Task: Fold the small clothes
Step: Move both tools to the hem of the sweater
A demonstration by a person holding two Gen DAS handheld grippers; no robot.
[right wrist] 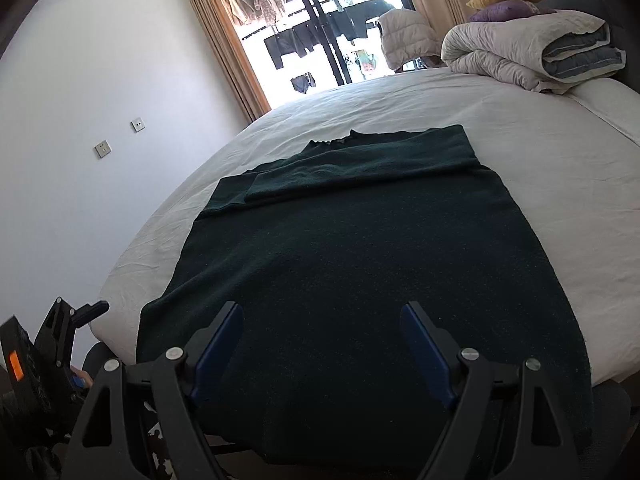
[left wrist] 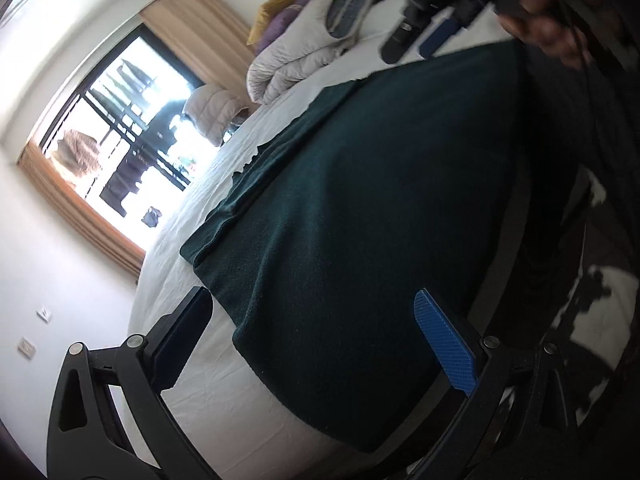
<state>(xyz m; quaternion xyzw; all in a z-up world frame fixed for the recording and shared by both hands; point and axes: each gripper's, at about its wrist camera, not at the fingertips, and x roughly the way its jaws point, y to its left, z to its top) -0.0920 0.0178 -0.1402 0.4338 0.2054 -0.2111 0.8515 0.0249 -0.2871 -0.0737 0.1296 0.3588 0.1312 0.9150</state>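
A dark green sweater [right wrist: 360, 248] lies flat on the white bed sheet [right wrist: 540, 152], neck towards the window, with one sleeve folded across its chest. Its hem hangs over the near bed edge. My right gripper [right wrist: 322, 308] hovers open over the middle of the hem, its blue pads wide apart and nothing pressed between them. My left gripper [left wrist: 312, 294] is open too, rolled sideways at the sweater's [left wrist: 360, 200] lower left corner, one finger over the sheet and one over the cloth. The left gripper [right wrist: 76, 316] also shows at the bed's corner in the right wrist view.
A folded grey duvet [right wrist: 532, 52] with purple and yellow pillows [right wrist: 508, 0] sits at the far right of the bed. A puffy jacket [right wrist: 404, 36] hangs by the balcony window [right wrist: 320, 32]. A white wall with sockets [right wrist: 103, 149] runs along the left. A hand [left wrist: 548, 20] shows above.
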